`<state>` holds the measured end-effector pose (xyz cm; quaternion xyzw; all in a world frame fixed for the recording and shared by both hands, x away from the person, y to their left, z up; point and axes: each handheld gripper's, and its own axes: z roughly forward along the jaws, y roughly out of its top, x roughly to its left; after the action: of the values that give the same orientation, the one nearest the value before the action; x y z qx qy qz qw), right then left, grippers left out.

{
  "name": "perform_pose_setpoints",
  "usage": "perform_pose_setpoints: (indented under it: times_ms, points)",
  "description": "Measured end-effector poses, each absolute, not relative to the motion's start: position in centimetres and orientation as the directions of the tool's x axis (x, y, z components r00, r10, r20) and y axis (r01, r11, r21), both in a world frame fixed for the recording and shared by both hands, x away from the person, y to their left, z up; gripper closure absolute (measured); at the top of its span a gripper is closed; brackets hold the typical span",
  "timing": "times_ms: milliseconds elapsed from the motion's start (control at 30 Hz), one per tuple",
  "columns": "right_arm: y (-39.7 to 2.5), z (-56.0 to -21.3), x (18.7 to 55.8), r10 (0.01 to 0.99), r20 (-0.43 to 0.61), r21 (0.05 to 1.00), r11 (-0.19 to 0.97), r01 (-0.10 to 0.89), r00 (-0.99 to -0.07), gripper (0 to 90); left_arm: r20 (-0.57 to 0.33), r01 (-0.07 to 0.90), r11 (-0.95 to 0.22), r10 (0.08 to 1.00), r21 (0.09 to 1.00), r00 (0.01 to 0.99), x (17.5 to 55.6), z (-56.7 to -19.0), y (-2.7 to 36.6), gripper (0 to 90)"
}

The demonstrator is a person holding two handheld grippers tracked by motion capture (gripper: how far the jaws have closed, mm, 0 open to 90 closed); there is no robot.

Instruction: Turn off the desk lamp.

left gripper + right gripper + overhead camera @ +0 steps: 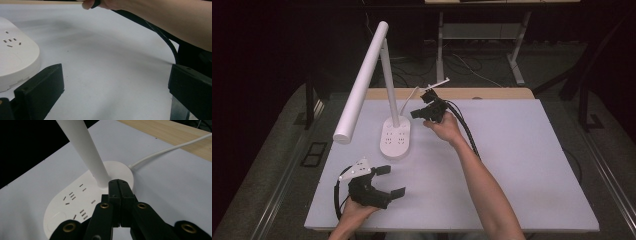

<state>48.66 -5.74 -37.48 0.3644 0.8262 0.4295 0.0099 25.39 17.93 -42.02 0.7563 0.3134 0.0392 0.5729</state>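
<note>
One white lamp stands on the counter near its far edge, left of the middle. It has one upright post, one long tube head and one flat base. One white cord leaves the base toward the far edge. Two tongs are over the counter: the left tongs near the near left corner, the right tongs just beside the lamp's post.

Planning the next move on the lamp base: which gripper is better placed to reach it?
Right, probably. The right gripper, jaws shut, hovers close over the lamp base beside its stem. The left gripper rests open, nearer the table's front edge, apart from the base.
</note>
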Motion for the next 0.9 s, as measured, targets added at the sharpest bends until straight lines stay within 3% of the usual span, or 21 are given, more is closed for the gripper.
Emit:
perform_pose_setpoints:
  times_ms: [33,233,267,400,433,467,500,533,567,667,700,900]
  points:
    - [-6.3,-37.1,48.4,0.615,0.29,0.719,0.365,0.591,-0.733,77.0,-0.3,0.429,-0.147,0.519,0.891,0.801,25.4,-42.0,17.9,0.0]
    - [-8.2,-36.0,47.3,0.631,0.26,0.735,0.362,0.573,-0.731,66.2,-0.3,0.43,-0.148,0.519,0.891,0.8,25.3,-42.0,17.9,0.0]
    - [-9.1,-35.6,46.8,0.636,0.264,0.739,0.35,0.576,-0.725,59.2,-0.299,0.429,-0.148,0.519,0.891,0.801,25.3,-42.0,17.9,0.0]
    - [-10.3,-35.1,46.1,0.645,0.257,0.751,0.336,0.569,-0.72,46.2,-0.296,0.427,-0.153,0.517,0.891,0.803,25.4,-42.1,17.8,0.0]
    - [-10.7,-34.9,45.9,0.645,0.257,0.754,0.333,0.566,-0.72,41.4,-0.298,0.428,-0.15,0.516,0.891,0.803,25.4,-42.1,17.7,0.0]
    - [-11.5,-34.7,45.3,0.647,0.249,0.76,0.33,0.559,-0.721,31.2,-0.298,0.429,-0.151,0.519,0.89,0.801,25.4,-42.1,17.7,0.0]
    - [-11.5,-34.7,45.3,0.647,0.249,0.76,0.33,0.559,-0.721,31.2,-0.298,0.429,-0.153,0.518,0.89,0.802,25.4,-42.1,17.7,0.0]
    - [-11.9,-34.7,45.0,0.644,0.255,0.764,0.323,0.559,-0.721,23.6,-0.296,0.428,-0.155,0.518,0.89,0.803,25.4,-42.1,17.7,0.0]
    - [-12.6,-34.5,44.4,0.635,0.262,0.76,0.328,0.561,-0.726,9.8,-0.298,0.43,-0.154,0.518,0.89,0.802,25.4,-42.1,17.7,0.0]
    - [-13.2,-34.5,43.6,0.645,0.25,0.761,0.329,0.559,-0.722,8.2,-0.307,0.433,-0.141,0.518,0.89,0.799,25.5,-42.1,17.8,0.0]
    - [-13.6,-34.5,43.1,0.648,0.247,0.764,0.326,0.556,-0.72,0.2,-0.308,0.435,-0.141,0.519,0.889,0.798,25.5,-42.1,17.8,0.0]
    - [-16.0,-34.6,40.9,0.647,0.235,0.77,0.331,0.545,-0.725,0.4,-0.307,0.435,-0.146,0.515,0.889,0.8,25.4,-42.1,17.6,0.0]
